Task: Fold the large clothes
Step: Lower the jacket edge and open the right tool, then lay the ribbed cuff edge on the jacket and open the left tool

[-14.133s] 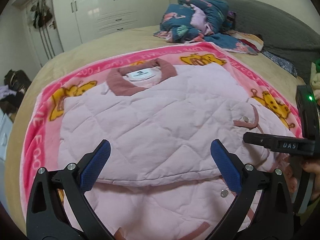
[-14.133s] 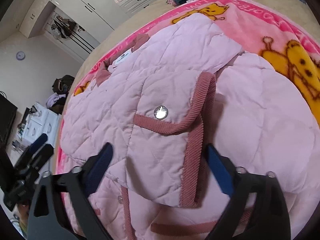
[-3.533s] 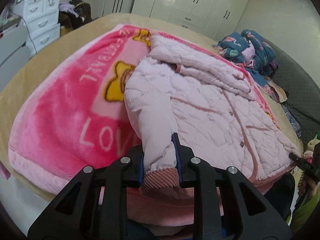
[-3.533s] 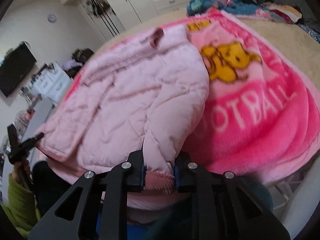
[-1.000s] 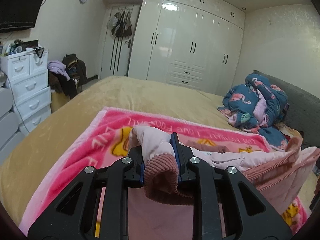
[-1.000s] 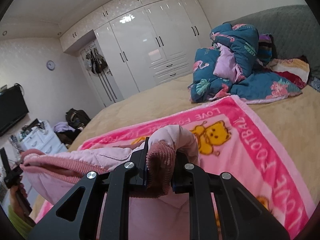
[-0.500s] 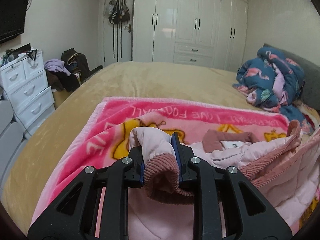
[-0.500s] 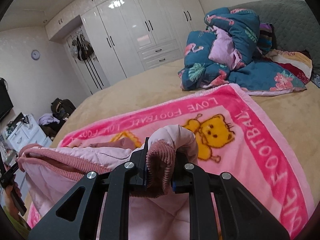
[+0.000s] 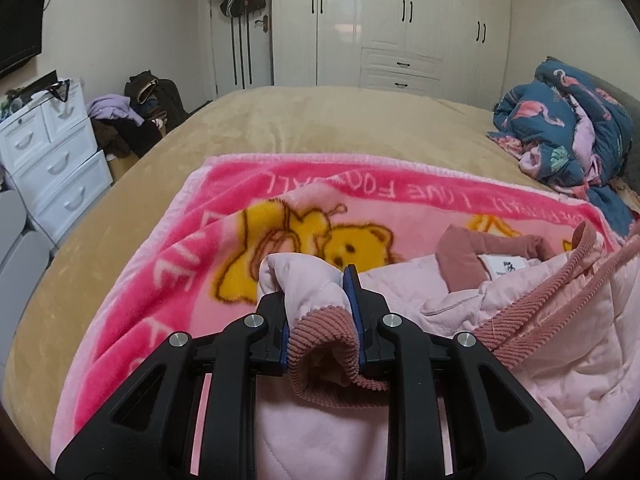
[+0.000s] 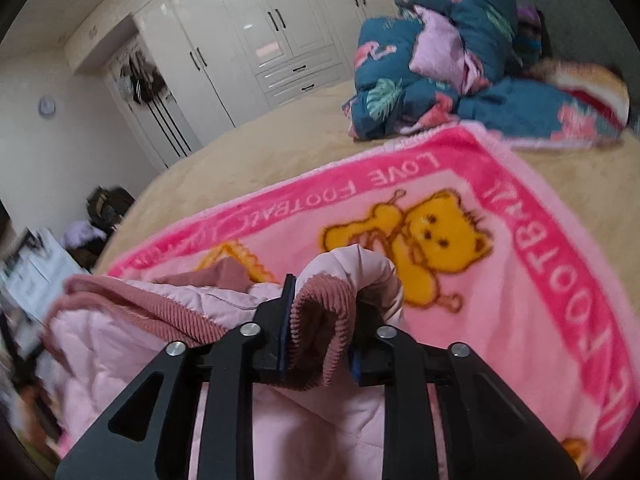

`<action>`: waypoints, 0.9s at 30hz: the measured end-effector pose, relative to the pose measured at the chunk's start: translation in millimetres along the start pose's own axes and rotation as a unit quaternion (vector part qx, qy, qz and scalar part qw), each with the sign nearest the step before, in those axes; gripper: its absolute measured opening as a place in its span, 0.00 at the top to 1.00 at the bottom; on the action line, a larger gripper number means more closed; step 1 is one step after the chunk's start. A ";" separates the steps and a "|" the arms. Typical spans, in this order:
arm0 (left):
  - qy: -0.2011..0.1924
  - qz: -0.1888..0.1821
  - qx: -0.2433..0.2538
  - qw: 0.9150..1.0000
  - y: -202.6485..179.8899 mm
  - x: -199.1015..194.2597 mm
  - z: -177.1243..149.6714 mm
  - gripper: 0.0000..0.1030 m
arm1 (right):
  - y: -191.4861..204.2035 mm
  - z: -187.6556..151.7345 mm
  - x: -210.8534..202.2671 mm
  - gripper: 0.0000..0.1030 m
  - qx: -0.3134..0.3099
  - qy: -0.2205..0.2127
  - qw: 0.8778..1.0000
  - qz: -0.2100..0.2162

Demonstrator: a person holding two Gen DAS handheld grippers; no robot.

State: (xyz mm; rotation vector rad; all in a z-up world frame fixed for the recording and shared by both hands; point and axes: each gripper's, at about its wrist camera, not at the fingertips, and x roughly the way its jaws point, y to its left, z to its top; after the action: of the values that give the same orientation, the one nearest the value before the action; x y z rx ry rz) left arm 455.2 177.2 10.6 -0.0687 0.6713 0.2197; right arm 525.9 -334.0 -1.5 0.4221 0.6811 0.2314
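left hand-held gripper (image 9: 320, 316): clenched on ribbed dusty-rose hem of the pale pink quilted jacket (image 9: 540, 344) — blue pads press the fabric from both sides
right hand-held gripper (image 10: 320, 328): jaws have just been opening; the ribbed hem corner sits between them, left pad touching it, right pad mostly hidden — can't tell whether it grips
jacket: lying on the pink fleece blanket with yellow bears (image 9: 168, 264), hem raised between the two grippers, rose collar and white label facing up beyond the hem
blanket: spread flat on the tan bed (image 9: 320, 128), white lettering along its border
bedding: crumpled blue flamingo-print quilt (image 9: 568, 128) at far right of the bed, apart from the blanket
background: white wardrobe (image 9: 400, 20), white drawer unit (image 9: 52, 152) at left
right view: blurred
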 end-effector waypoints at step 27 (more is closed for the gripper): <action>-0.030 0.016 0.002 0.999 26.4 -98.4 -27.1 0.09 | -3.1 -136.5 -82.6 0.04 -0.099 -0.002 0.992 -0.072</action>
State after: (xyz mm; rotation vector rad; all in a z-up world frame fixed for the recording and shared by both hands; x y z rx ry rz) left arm 358.0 181.6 51.0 -0.0472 0.6135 0.2493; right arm 374.9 -324.0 -51.8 0.1819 0.6752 0.1591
